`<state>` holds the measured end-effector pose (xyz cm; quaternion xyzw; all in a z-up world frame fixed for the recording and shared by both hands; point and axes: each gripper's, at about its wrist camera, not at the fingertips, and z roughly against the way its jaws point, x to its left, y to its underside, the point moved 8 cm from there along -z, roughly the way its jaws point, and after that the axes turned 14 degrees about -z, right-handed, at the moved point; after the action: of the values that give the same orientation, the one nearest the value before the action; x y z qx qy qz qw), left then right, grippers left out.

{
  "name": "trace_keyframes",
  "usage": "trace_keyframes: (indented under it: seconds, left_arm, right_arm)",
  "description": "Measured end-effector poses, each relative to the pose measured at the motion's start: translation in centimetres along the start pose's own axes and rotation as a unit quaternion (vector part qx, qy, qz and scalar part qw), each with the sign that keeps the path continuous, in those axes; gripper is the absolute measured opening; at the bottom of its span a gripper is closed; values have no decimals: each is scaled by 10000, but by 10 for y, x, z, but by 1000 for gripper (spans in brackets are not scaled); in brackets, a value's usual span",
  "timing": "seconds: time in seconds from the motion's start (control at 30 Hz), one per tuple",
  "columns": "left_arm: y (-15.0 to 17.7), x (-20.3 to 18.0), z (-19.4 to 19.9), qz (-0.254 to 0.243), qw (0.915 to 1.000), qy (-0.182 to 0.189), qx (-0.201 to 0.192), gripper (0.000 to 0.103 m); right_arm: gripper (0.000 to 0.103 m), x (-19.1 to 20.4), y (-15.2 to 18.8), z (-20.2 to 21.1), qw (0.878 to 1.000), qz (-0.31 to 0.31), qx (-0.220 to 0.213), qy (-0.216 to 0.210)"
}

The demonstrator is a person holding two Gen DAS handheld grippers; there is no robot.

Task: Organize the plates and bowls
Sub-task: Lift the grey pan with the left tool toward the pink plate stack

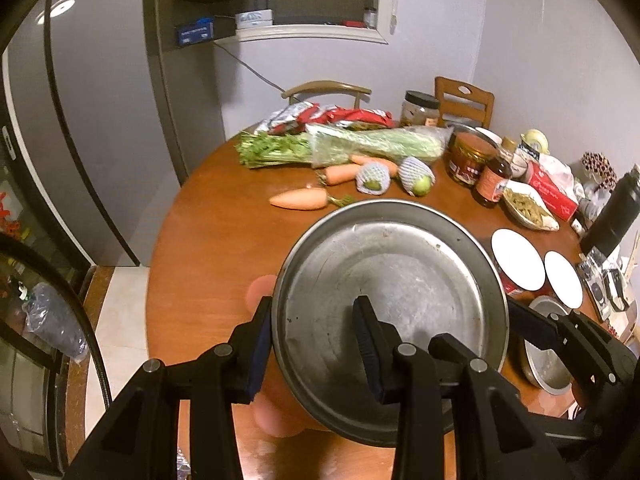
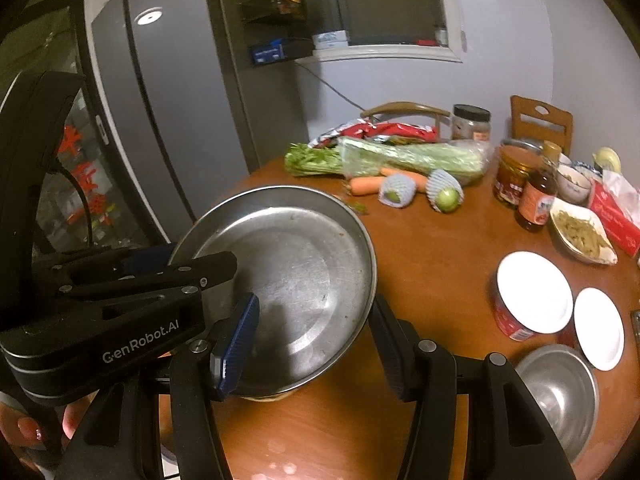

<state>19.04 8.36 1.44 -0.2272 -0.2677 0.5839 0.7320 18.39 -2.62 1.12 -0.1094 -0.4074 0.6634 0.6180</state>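
A wide, shallow metal plate [image 1: 400, 264] [image 2: 304, 264] hangs tilted above the round wooden table [image 2: 432, 264], carried between both grippers. My left gripper [image 1: 314, 312] is shut on its near-left rim, one finger outside and one inside the dish; the right wrist view shows this gripper [image 2: 180, 264] on the plate's left edge. My right gripper [image 2: 316, 308] straddles the near-right rim, blue pad inside and the other finger outside, and grips it. To the right lie two white plates [image 2: 534, 292] [image 2: 598, 328] and a steel bowl [image 2: 560, 396].
The larger white plate rests on a red can [image 2: 512, 322]. Carrots [image 1: 298, 199], bagged celery [image 1: 372, 142], wrapped fruit, jars, a sauce bottle [image 2: 536, 200] and a dish of food [image 2: 582, 236] crowd the table's far and right side. A grey fridge [image 2: 160, 128] stands left.
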Motion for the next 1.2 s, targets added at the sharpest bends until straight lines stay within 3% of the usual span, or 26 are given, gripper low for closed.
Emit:
trace_keyframes:
  seconds: [0.37,1.2]
  left_arm:
    - [16,24,3,128,9998,-124,38,39]
    - [44,11,-52,324,9987,261,292,39]
  right_arm:
    - [58,32,5,-10,9995,255,29,-196]
    - [58,7,34,-47,9992,271,272,82]
